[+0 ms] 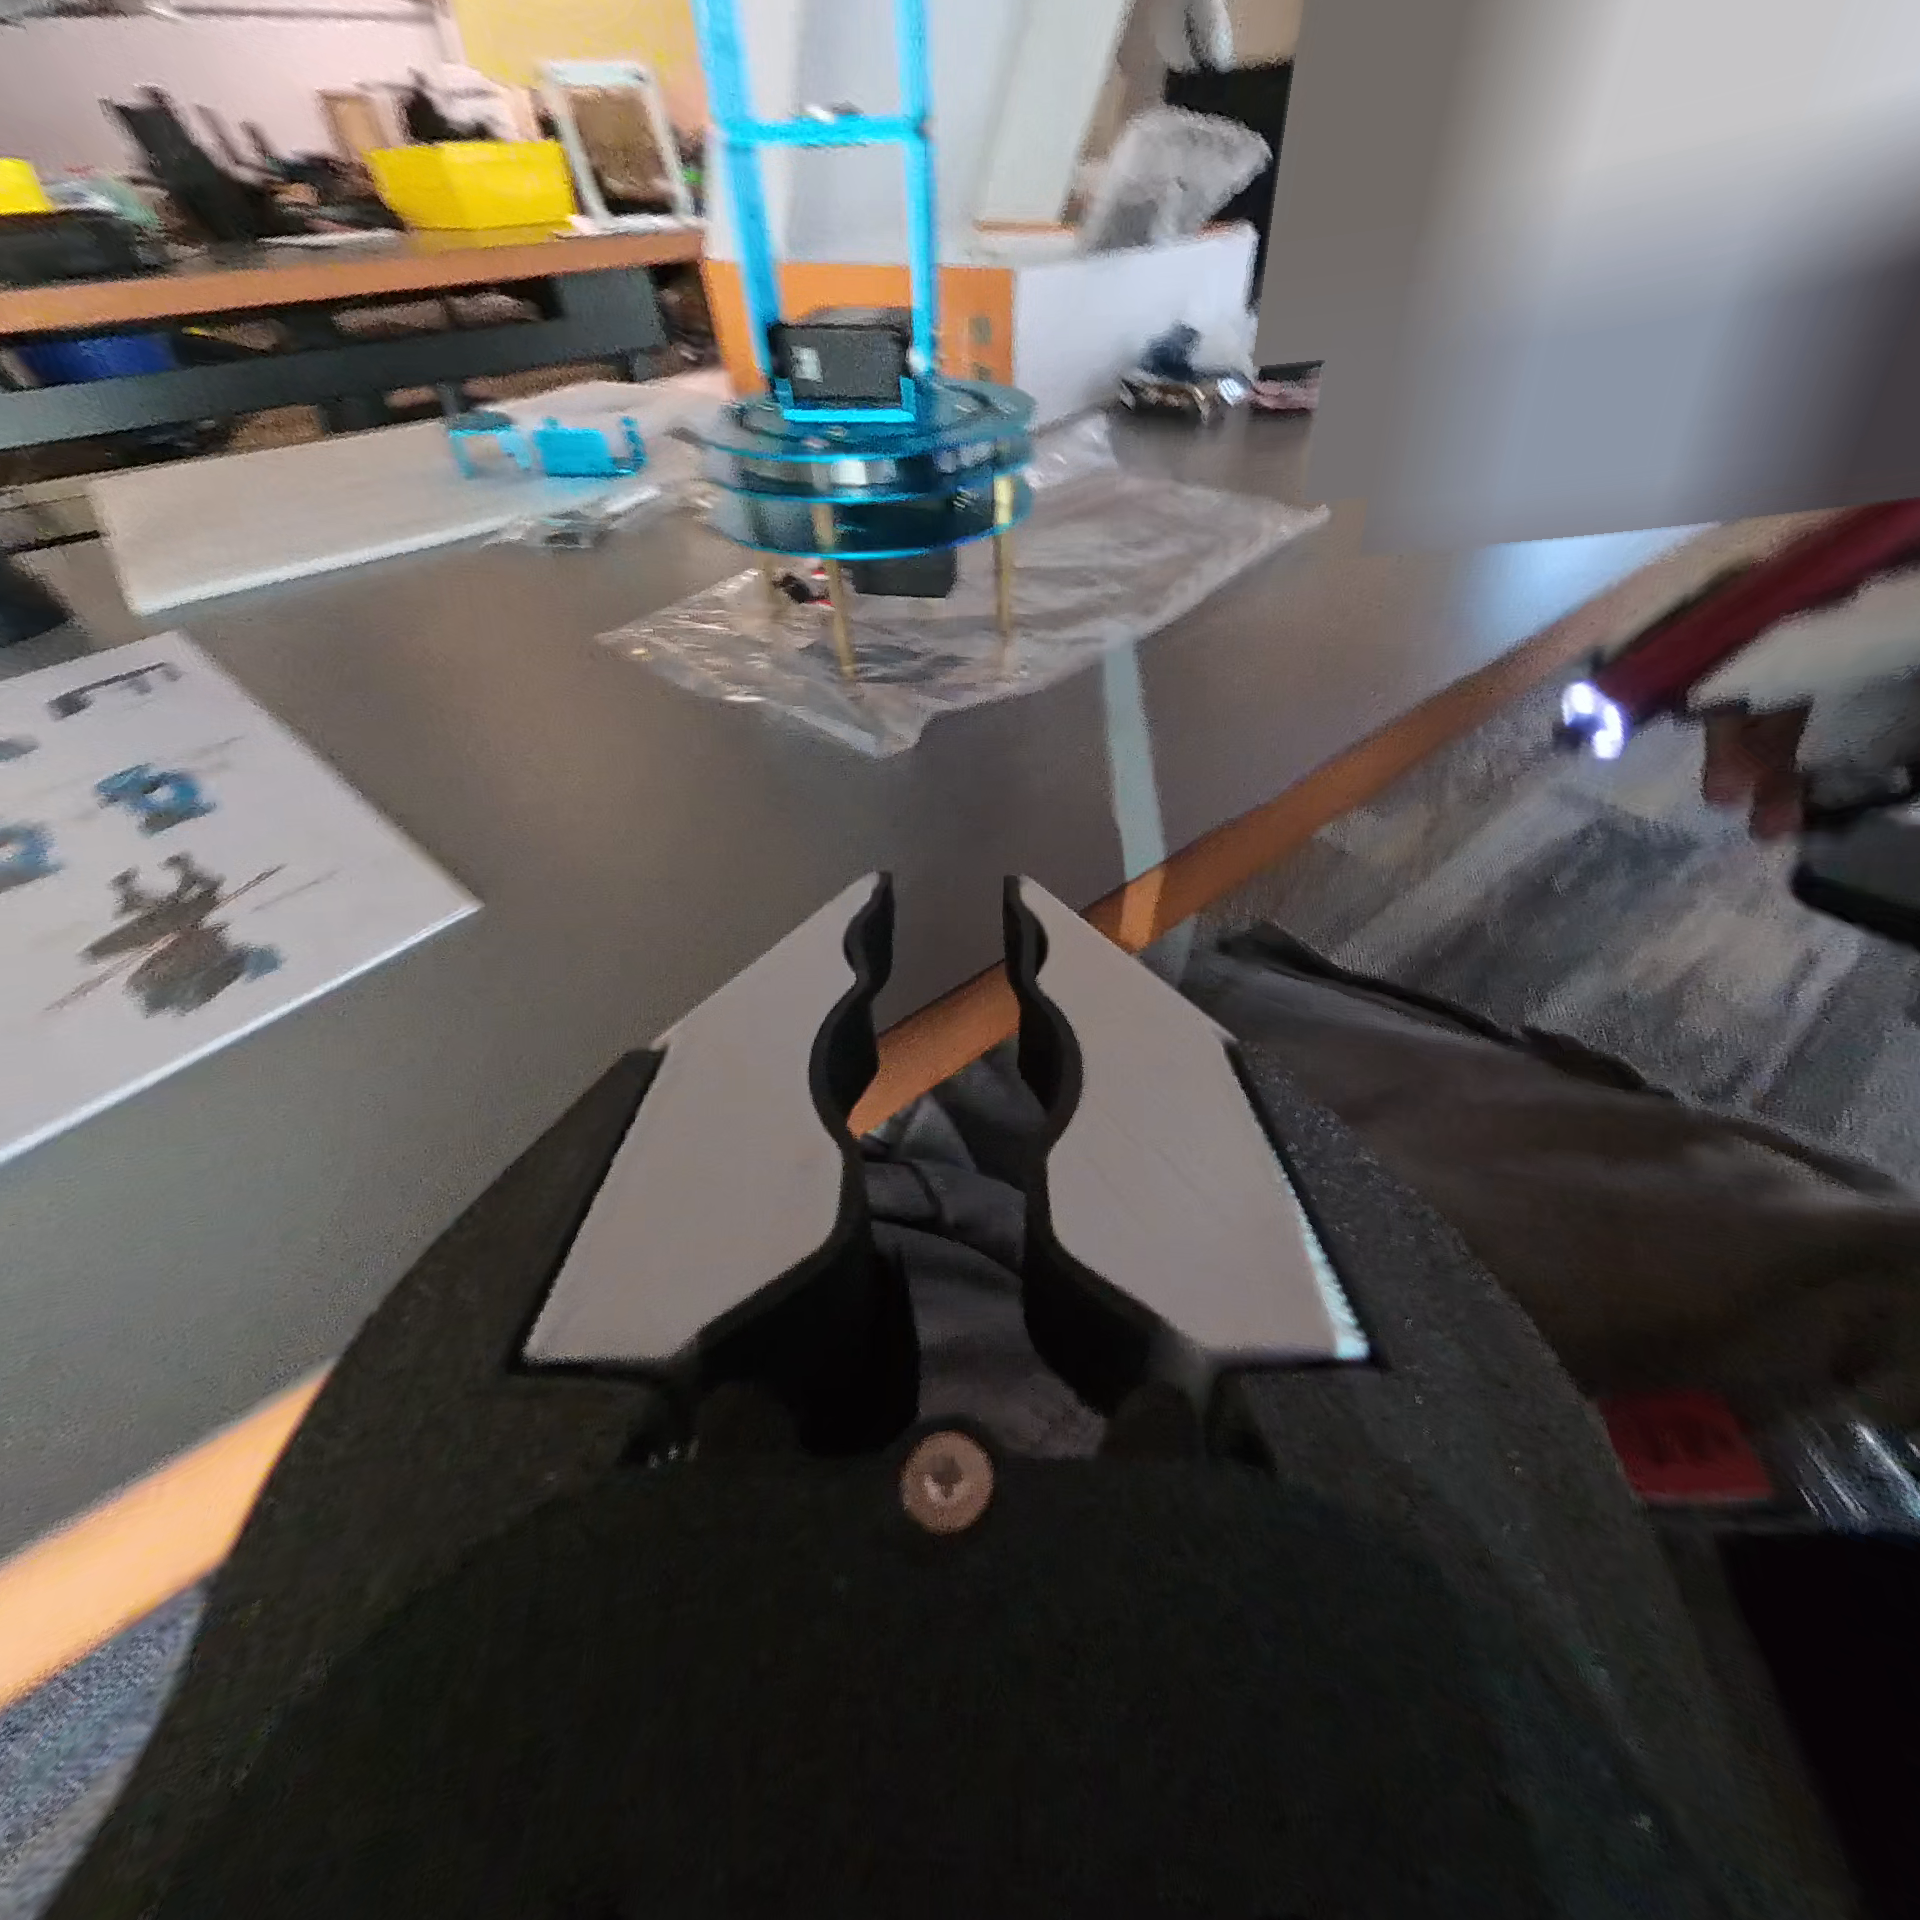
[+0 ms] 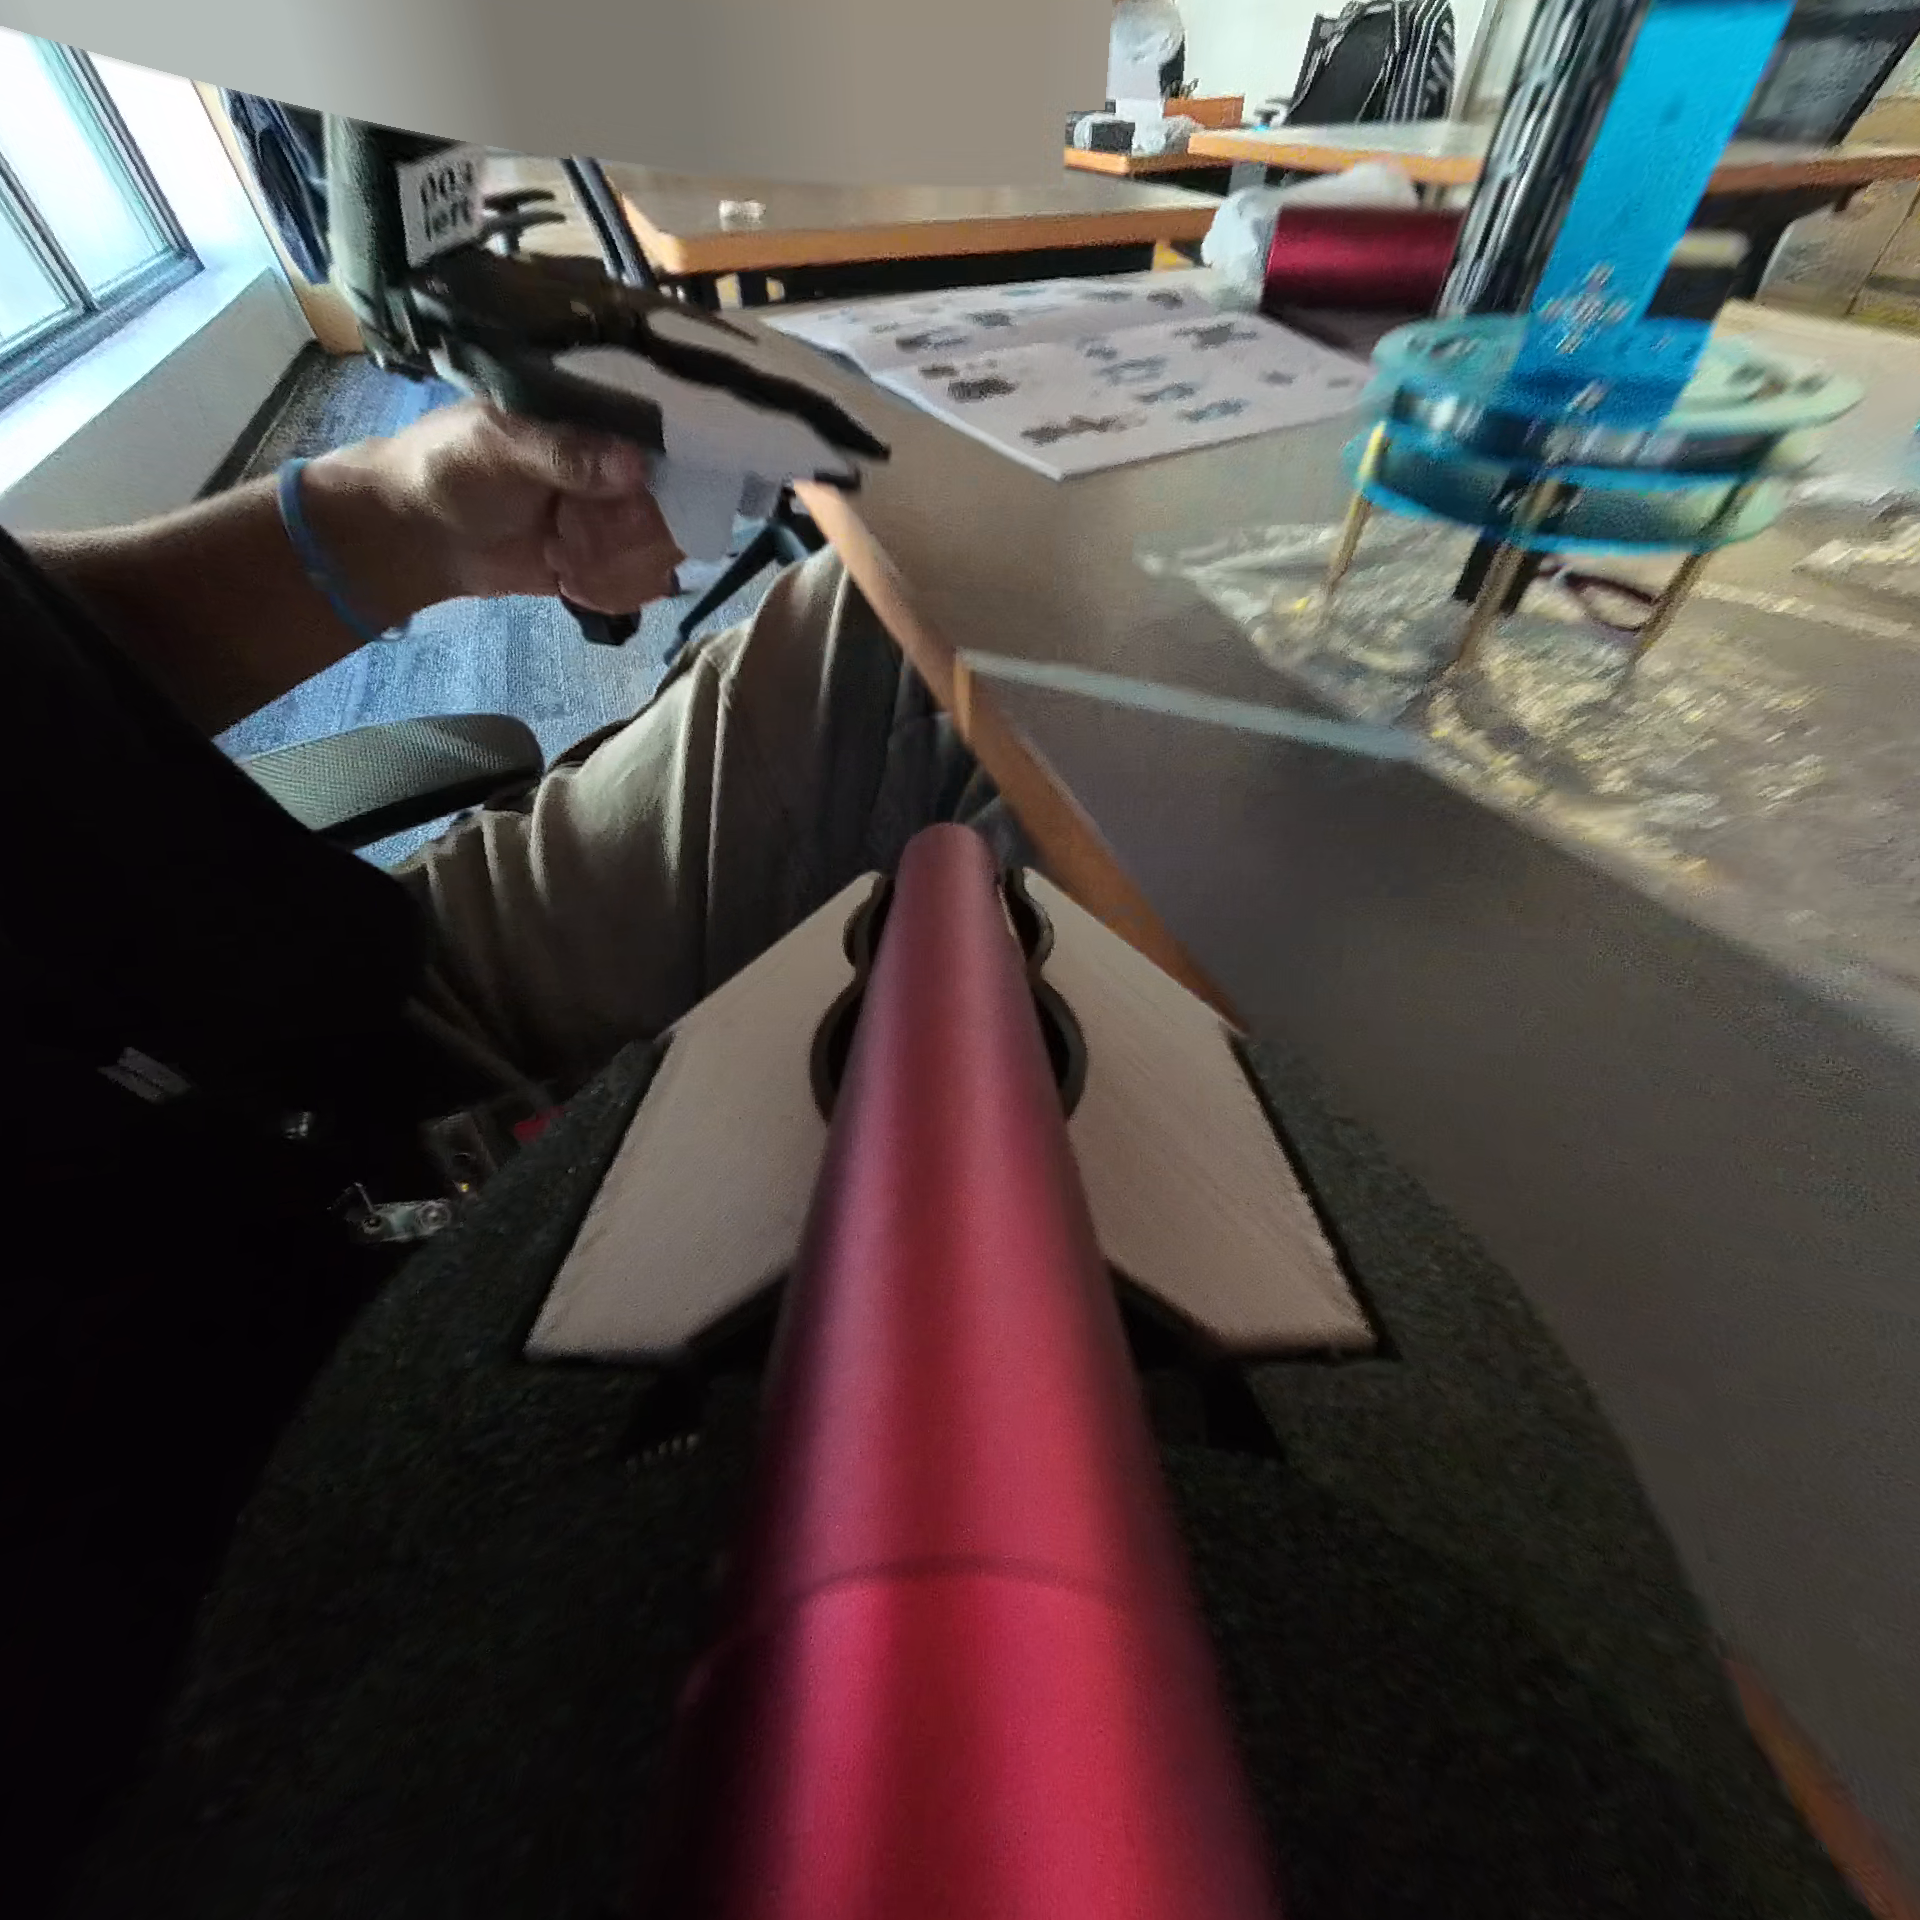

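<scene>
Over table (image 2: 1455, 987), right fingers (image 2: 1143, 1091) clamp red tool (image 2: 935, 1195).

The left wrist view is looking forward along the left gripper (image 1: 945, 904) from just off the grey table's (image 1: 623, 831) near wooden edge, facing across the top toward the blue robot base (image 1: 868, 457) at 12 o'clock — a moderate way off and blurred.

The right wrist view is sitting close behind the right gripper (image 2: 943, 904), aiming along the red cylindrical tool (image 2: 935, 1299) that is filling its centre, and is facing along the table edge (image 2: 1039, 810); the robot base (image 2: 1590, 416) is lying at 2 o'clock.

Both views are sharing the base, the printed sheet (image 1: 187, 873) (image 2: 1091, 364) and the table — and each is catching the other gripper, at 3 o'clock in the left view (image 1: 1766, 644) and 10 o'clock in the right (image 2: 675, 395).
</scene>
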Tool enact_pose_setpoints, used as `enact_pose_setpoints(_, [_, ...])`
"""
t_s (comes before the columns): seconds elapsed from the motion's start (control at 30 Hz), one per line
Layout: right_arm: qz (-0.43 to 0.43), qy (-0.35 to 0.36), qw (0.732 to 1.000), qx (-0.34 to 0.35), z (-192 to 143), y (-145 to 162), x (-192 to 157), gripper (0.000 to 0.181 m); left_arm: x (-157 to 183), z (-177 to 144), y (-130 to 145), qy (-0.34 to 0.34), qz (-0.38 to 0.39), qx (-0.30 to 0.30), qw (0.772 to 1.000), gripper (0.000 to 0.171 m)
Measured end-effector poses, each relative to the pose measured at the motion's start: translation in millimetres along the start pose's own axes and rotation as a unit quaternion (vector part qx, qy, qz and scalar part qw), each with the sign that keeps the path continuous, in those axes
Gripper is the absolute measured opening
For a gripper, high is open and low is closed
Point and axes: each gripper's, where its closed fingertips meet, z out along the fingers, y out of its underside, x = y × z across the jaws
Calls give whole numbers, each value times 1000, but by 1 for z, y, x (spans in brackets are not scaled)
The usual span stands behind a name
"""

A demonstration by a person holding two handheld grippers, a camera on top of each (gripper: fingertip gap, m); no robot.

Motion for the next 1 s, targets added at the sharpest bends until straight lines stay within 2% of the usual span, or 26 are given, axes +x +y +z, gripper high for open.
enact_pose_setpoints(0.1, [28, -6, 1000, -8, 11, 23, -20, 22, -26, -27, -1, -77, -28, 43, 996, 20])
enact_pose_setpoints(0.2, [32, -1, 1000, -1, 12, 38, -39, 22, -47, -65, -2, -154, -74, 99, 980, 21])
enact_pose_setpoints(0.33, [32, 49, 998, 24, 2, 44, -51, 21, -60, -134, 19, -265, -105, 152, 946, 21])
enact_pose_setpoints(0.43, [33, 79, 996, 25, -12, 52, -66, 22, -60, -200, 38, -351, -111, 182, 912, 21])
enact_pose_setpoints(0.5, [44, 91, 995, 16, -22, 62, -85, 22, -57, -241, 49, -372, -139, 202, 895, 21])
enact_pose_setpoints(0.63, [71, 107, 992, -7, -41, 80, -135, 22, -42, -317, 71, -396, -159, 212, 879, 22])
enact_pose_setpoints(0.7, [88, 89, 992, 1, -47, 85, -165, 27, -32, -349, 80, -406, -158, 207, 876, 22])
enact_pose_setpoints(0.73, [96, 74, 993, -5, -48, 89, -179, 21, -29, -363, 84, -418, -151, 199, 873, 22])
enact_pose_setpoints(0.8, [89, 59, 994, -24, -52, 98, -197, 21, -24, -382, 92, -434, -134, 182, 872, 22])
enact_pose_setpoints(0.87, [72, 45, 996, -39, -49, 104, -203, 22, -23, -386, 101, -435, -131, 161, 876, 22])
enact_pose_setpoints(0.93, [45, 29, 997, -63, -36, 111, -198, 22, -24, -375, 113, -414, -143, 130, 889, 22])
enact_pose_setpoints(1.0, [-4, 33, 996, -85, -8, 127, -173, 22, -25, -354, 128, -380, -156, 96, 907, 22])
